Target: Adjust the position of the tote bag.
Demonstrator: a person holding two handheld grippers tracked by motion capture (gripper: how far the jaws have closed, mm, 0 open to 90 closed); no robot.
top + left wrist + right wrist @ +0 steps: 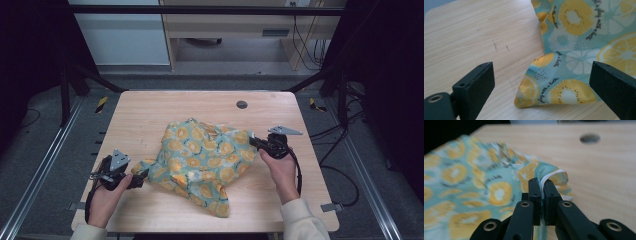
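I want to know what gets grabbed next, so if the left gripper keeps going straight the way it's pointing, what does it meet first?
Most likely the near corner of the citrus-print cloth, which lies on the table right between the open jaws of the left gripper. How far ahead it lies is hard to judge.

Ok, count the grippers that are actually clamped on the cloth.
1. The right gripper has its fingers shut on the far right edge of the cloth. The left gripper is open around the near left corner, not yet closed.

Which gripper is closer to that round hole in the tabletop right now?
Right. The right gripper, clamped on the cloth's edge, sits just below the hole; the left gripper is open at the cloth's far corner.
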